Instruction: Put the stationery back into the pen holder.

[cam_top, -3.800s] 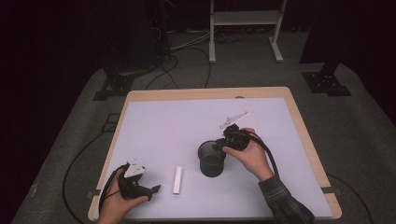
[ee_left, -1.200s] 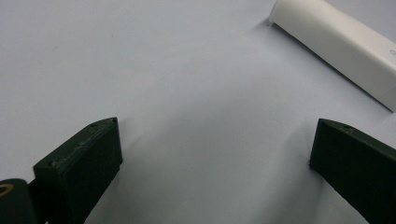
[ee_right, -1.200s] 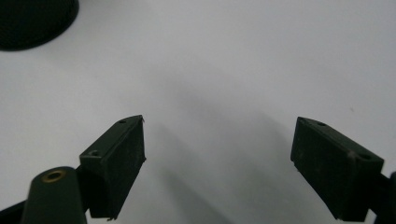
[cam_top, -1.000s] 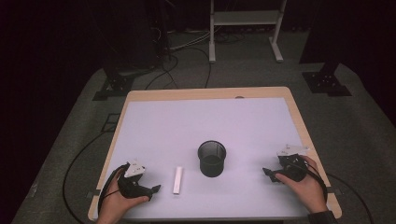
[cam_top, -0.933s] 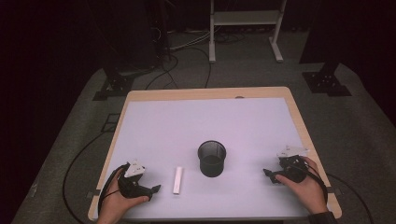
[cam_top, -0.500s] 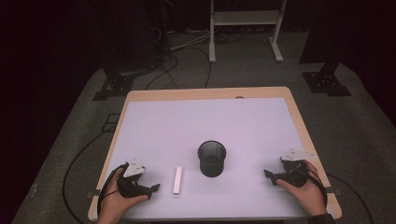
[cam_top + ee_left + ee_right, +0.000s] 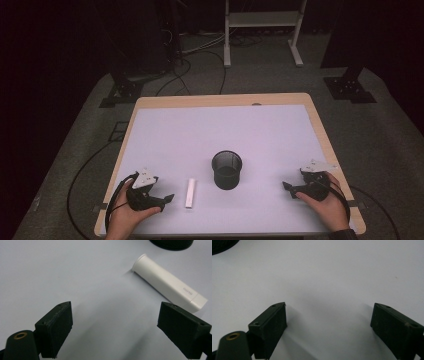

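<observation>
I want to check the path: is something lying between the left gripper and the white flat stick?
Nothing. In the high view, bare table separates the left gripper from the white flat plastic stick; the left gripper view shows its open jaws empty.

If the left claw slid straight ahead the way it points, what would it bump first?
Most likely the white tube lying on the table; it sits just ahead of the open left claw, a bit off to one side, so it might only be clipped.

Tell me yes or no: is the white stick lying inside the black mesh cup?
No, the white stick lies flat on the table, left of the black mesh cup and apart from it.
</observation>
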Available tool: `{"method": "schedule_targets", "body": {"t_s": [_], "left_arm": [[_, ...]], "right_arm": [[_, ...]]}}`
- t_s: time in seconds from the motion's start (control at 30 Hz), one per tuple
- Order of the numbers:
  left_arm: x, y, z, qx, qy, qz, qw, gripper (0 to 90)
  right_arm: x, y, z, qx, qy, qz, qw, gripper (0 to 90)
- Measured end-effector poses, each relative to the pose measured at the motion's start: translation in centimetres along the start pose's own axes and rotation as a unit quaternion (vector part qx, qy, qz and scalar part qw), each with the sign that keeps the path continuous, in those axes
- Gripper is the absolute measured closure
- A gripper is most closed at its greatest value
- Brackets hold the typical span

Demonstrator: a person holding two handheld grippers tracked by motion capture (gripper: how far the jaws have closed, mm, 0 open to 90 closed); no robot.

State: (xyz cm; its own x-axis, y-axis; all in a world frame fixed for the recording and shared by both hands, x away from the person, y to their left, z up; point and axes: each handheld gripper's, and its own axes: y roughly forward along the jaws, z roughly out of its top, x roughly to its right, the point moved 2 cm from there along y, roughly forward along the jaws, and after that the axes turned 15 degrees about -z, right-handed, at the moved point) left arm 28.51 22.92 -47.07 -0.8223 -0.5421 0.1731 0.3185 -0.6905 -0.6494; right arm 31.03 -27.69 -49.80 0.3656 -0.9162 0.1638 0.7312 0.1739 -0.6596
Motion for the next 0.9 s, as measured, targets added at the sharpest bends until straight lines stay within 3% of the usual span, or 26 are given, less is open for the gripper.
{"method": "schedule_targets", "body": {"t_s": [0.33, 0.67, 0.9], "left_arm": [[0.9, 0.9, 1.8, 0.007, 0.007, -0.012, 0.9999, 13.2], [1.8, 3.4, 4.0, -0.003, 0.024, -0.028, 0.9993, 13.2], [1.8, 5.0, 4.9, -0.007, 0.018, -0.031, 0.9993, 13.7]], "right_arm": [[0.0, 0.0, 0.0, 0.0, 0.0, 0.0, 1.0, 12.1], [0.0, 0.0, 0.0, 0.0, 0.0, 0.0, 1.0, 12.1], [0.0, 0.0, 0.0, 0.0, 0.0, 0.0, 1.0, 12.1]]}}
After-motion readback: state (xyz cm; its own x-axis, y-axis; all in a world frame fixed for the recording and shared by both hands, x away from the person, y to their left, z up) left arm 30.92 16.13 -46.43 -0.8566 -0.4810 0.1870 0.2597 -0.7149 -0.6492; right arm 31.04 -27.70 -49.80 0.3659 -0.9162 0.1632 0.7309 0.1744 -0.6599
